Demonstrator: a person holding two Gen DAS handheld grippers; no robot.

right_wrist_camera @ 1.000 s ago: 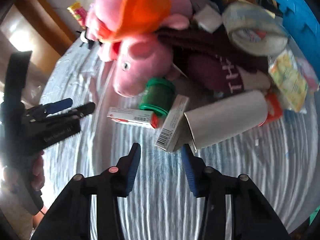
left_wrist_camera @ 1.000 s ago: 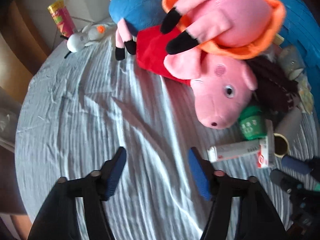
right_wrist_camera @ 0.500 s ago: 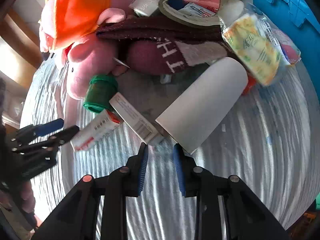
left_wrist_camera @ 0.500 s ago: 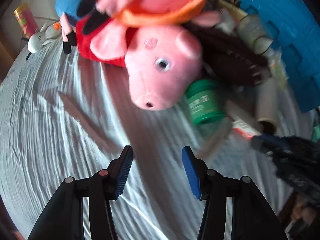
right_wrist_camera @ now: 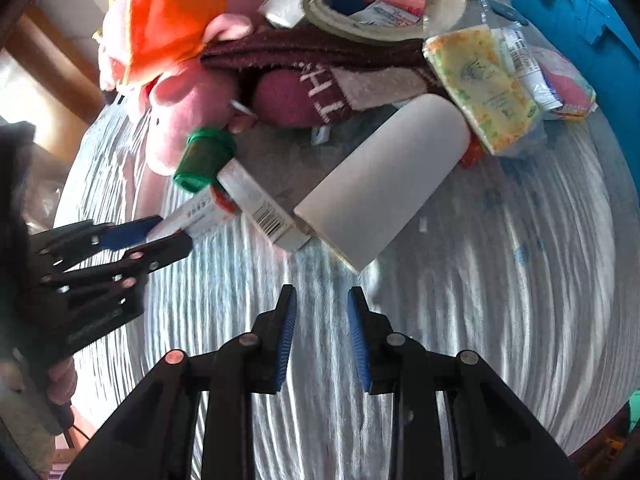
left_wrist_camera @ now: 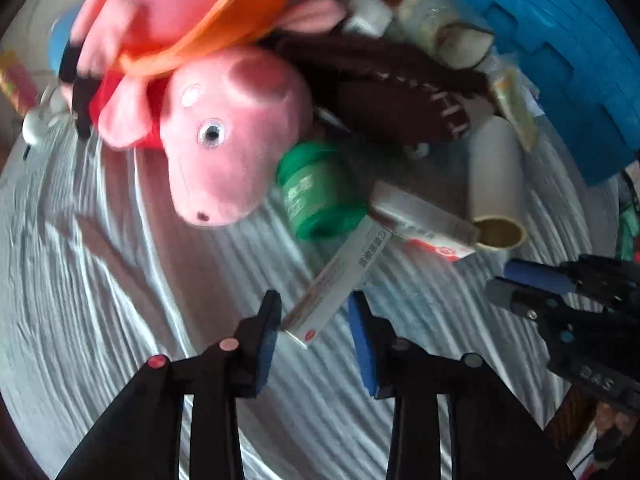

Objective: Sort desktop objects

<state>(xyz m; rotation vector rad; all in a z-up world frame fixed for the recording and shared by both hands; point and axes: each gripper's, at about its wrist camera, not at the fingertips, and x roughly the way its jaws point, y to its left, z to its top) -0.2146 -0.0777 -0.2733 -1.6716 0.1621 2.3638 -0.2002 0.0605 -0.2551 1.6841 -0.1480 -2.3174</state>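
Your left gripper (left_wrist_camera: 314, 320) sits open around the near end of the white box (left_wrist_camera: 340, 280), just below the green jar (left_wrist_camera: 316, 190). Right gripper (right_wrist_camera: 321, 320) gapes empty over bare cloth (right_wrist_camera: 500, 300); only its view shows the barcode box (right_wrist_camera: 260, 208).

Desktop objects sat piled at far side of cloth: pink pig plush (left_wrist_camera: 224, 136) lay leftmost, green jar (left_wrist_camera: 320, 192) tipped on its side beside snout, two white cartons (left_wrist_camera: 340, 280) (right_wrist_camera: 262, 206) flat, white tube (right_wrist_camera: 380, 180) angled right.

Grey ribbed tablecloth (right_wrist_camera: 500, 280); blue notched foam mat (left_wrist_camera: 560, 52) at its far edge
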